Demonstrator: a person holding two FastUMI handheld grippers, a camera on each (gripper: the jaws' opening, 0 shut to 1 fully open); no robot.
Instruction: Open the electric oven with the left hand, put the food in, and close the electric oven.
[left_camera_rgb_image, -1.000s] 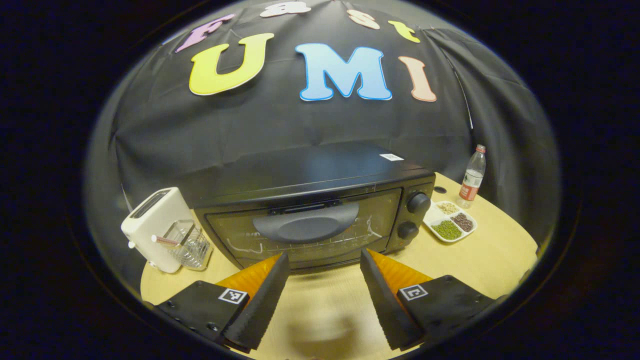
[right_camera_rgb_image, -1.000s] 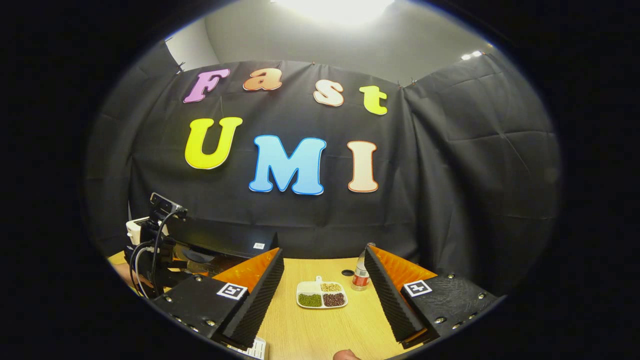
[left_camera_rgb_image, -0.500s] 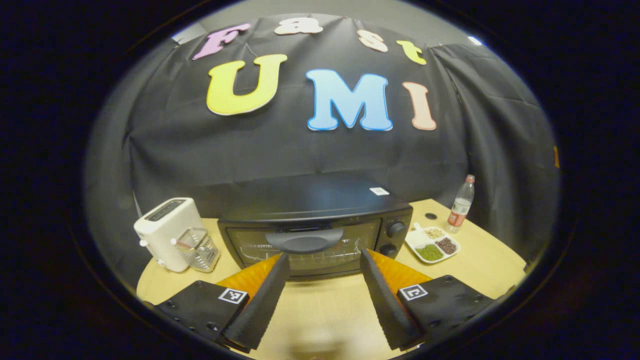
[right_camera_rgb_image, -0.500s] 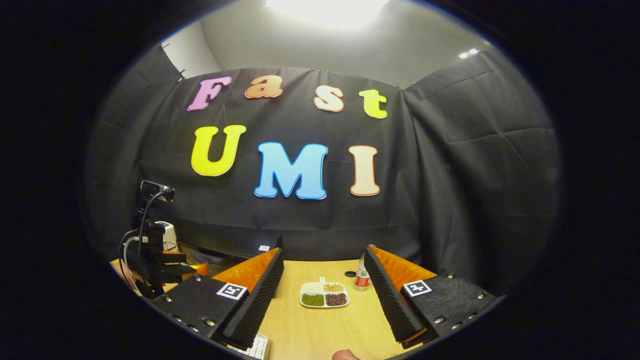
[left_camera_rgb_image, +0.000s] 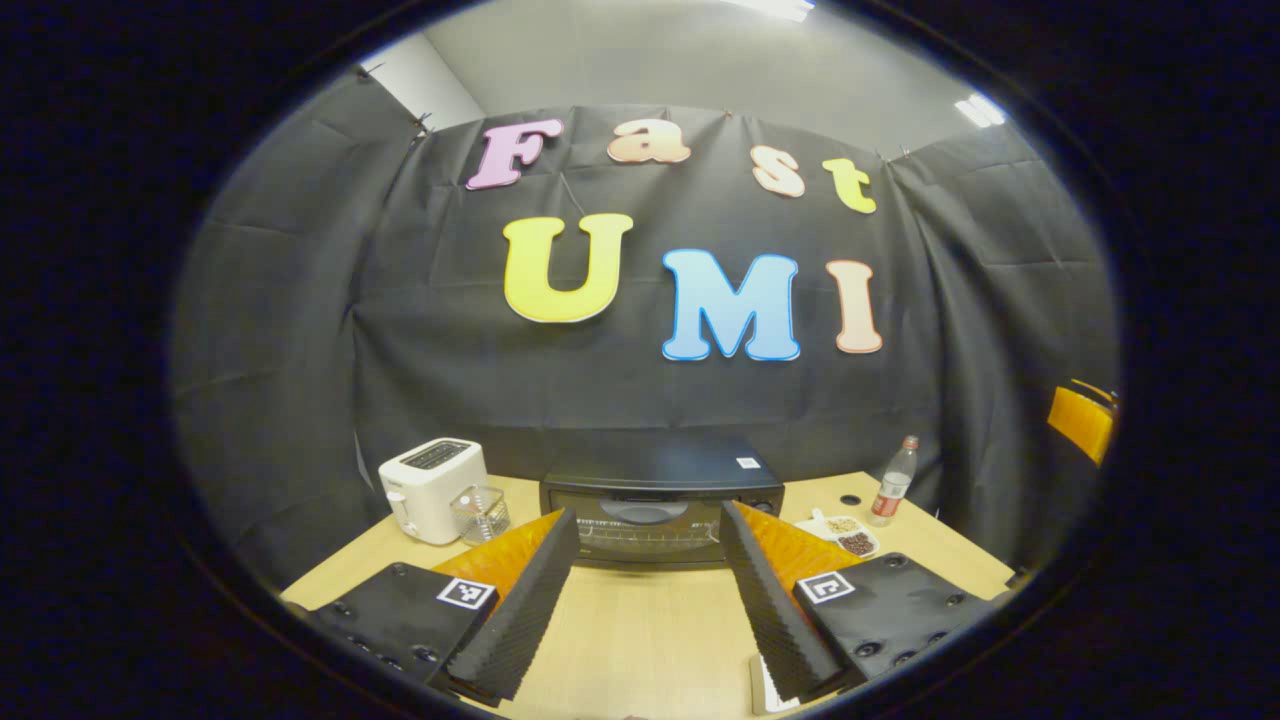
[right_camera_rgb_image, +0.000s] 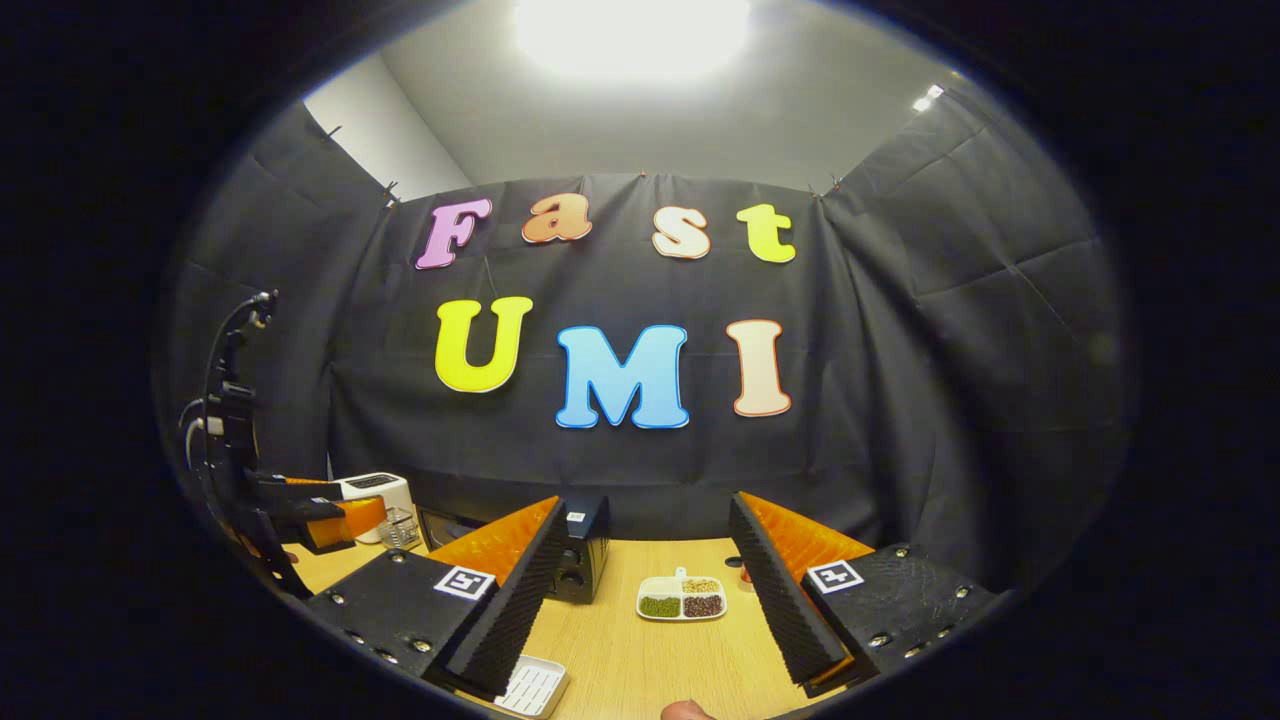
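Left gripper view, far left of the wooden table (left_camera_rgb_image: 640, 640): white toaster (left_camera_rgb_image: 432, 488), with a clear glass container (left_camera_rgb_image: 481, 513) touching its right side. Centre, toward the back wall: black electric oven (left_camera_rgb_image: 660, 497), door closed, handle across the upper part of the glass. Nearer the camera, left gripper (left_camera_rgb_image: 645, 590) released, fingers spread wide with nothing between them, well short of the oven. Right of the oven: divided white dish of food (left_camera_rgb_image: 843, 536) holding beans, then a plastic bottle (left_camera_rgb_image: 892, 494) standing upright by the wall. At the bottom edge beside the right finger, a corner of a white tray (left_camera_rgb_image: 762, 688).

Right gripper view, far left: the left gripper (right_camera_rgb_image: 330, 515) seen from the side, above the table edge. Centre: right gripper (right_camera_rgb_image: 645, 590) likewise released and empty, framing the dish of food (right_camera_rgb_image: 682, 600) on the table. Left finger partly hiding the oven (right_camera_rgb_image: 585, 560).
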